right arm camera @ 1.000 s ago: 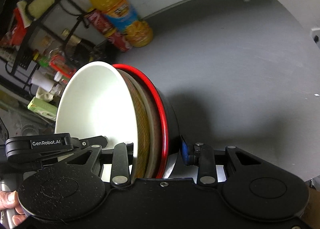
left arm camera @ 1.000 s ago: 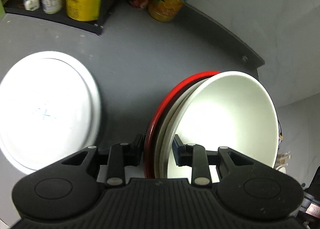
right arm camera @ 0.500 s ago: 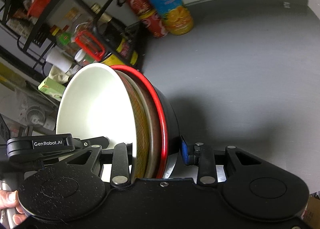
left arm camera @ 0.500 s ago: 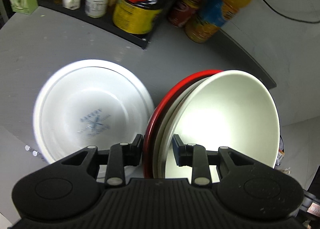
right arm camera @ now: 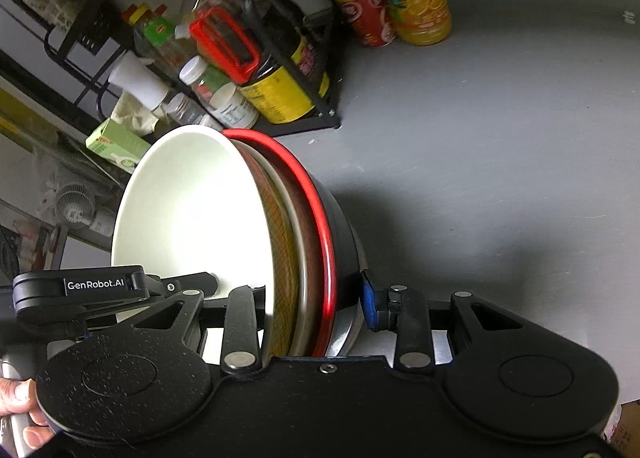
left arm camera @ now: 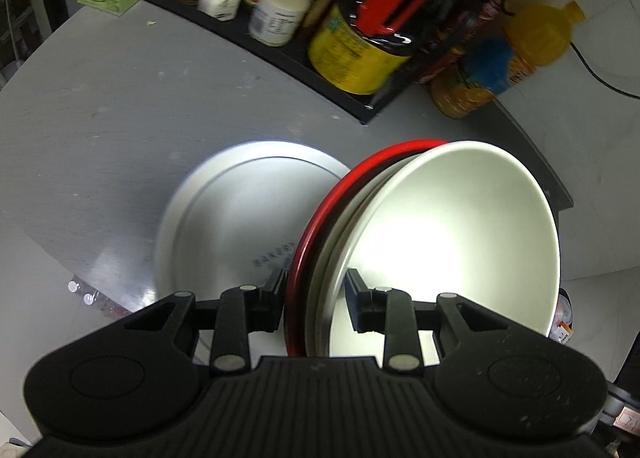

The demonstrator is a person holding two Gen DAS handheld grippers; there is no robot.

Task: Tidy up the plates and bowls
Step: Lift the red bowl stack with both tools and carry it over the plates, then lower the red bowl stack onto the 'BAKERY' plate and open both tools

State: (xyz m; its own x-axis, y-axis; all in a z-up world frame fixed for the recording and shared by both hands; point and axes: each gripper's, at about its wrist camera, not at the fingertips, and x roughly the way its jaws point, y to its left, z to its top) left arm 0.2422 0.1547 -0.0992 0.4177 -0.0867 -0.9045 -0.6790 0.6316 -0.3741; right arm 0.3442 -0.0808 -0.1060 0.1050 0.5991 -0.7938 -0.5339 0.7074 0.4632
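The room is dim, with hard light from above blowing out the inside of the white bowl point(left arm camera: 448, 242) to near-pure glare. Beside it, the white plate point(left arm camera: 240, 225) smears with motion blur, as do the jars on the rack point(left arm camera: 360, 101) behind. A broad soft shadow falls on the tabletop point(right arm camera: 500, 161) right of the bowl. Fisheye bending curves every edge.

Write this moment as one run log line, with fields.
phase: carrying | left gripper: shut on bowl stack | right gripper: shut on bowl stack | white plate: flat on table
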